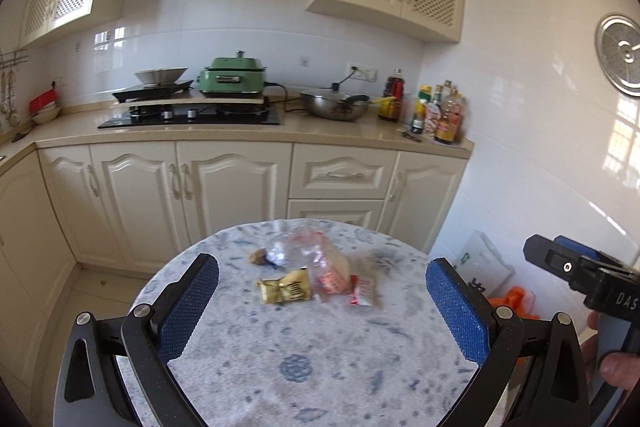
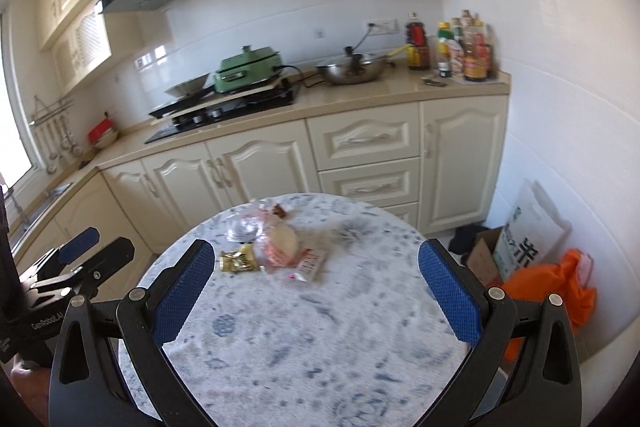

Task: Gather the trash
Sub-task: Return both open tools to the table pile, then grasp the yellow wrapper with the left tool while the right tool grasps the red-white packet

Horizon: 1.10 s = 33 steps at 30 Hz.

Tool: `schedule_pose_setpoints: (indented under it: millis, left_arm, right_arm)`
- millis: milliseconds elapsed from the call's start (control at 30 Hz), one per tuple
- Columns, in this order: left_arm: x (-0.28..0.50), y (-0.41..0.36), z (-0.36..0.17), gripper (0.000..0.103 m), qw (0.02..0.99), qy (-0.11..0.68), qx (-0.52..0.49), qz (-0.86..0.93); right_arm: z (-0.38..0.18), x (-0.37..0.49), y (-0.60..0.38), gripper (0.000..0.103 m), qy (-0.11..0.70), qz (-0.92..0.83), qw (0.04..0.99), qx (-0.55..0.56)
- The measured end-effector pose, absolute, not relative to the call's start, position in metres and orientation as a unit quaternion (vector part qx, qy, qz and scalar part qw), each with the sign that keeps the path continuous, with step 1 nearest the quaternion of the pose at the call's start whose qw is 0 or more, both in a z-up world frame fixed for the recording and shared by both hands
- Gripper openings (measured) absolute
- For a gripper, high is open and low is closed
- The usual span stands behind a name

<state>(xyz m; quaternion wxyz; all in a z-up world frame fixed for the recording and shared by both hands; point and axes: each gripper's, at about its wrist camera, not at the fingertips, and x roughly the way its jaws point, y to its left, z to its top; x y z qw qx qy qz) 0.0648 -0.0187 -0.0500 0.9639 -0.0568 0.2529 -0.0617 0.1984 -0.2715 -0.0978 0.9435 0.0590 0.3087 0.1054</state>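
A small pile of trash lies at the far middle of the round table, which has a blue-and-white cloth. The pile holds a gold wrapper, a clear plastic bag with pink contents, a red-and-white wrapper, crumpled foil and a small brown piece. My left gripper hovers open over the near table, short of the pile. My right gripper is also open, nothing between its blue pads.
Cream kitchen cabinets and a counter stand behind the table, with a stove, green cooker, steel pan and bottles. On the floor at right lie an orange bag, a cardboard box and a white sack. A hand holds the right gripper's handle.
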Motion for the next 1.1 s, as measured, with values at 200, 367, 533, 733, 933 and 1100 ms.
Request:
schedule_pose_setpoints:
  millis: [200, 367, 533, 733, 933, 1100]
  left_arm:
    - [0.077, -0.004, -0.064, 0.102, 0.959, 0.272, -0.062, -0.037]
    - [0.112, -0.004, -0.083, 0.102, 0.952, 0.302, -0.051, -0.026]
    - [0.160, -0.004, -0.113, 0.102, 0.941, 0.338, -0.029, -0.023]
    - [0.221, -0.009, -0.148, 0.102, 0.925, 0.379, -0.019, -0.021]
    - [0.270, -0.016, -0.182, 0.102, 0.912, 0.408, -0.028, -0.025]
    - [0.307, -0.026, -0.206, 0.102, 0.904, 0.426, -0.029, -0.028]
  right_arm:
    - [-0.112, 0.220, -0.246, 0.103, 0.328, 0.125, 0.935, 0.040]
    - [-0.143, 0.250, -0.227, 0.103, 0.366, 0.137, 0.920, 0.023]
    - [-0.185, 0.283, -0.217, 0.103, 0.408, 0.134, 0.903, 0.014]
    - [-0.240, 0.323, -0.217, 0.094, 0.463, 0.115, 0.879, 0.016]
    - [-0.277, 0.352, -0.213, 0.083, 0.492, 0.111, 0.863, 0.018]
    - [-0.299, 0.365, -0.204, 0.063, 0.504, 0.117, 0.856, 0.004]
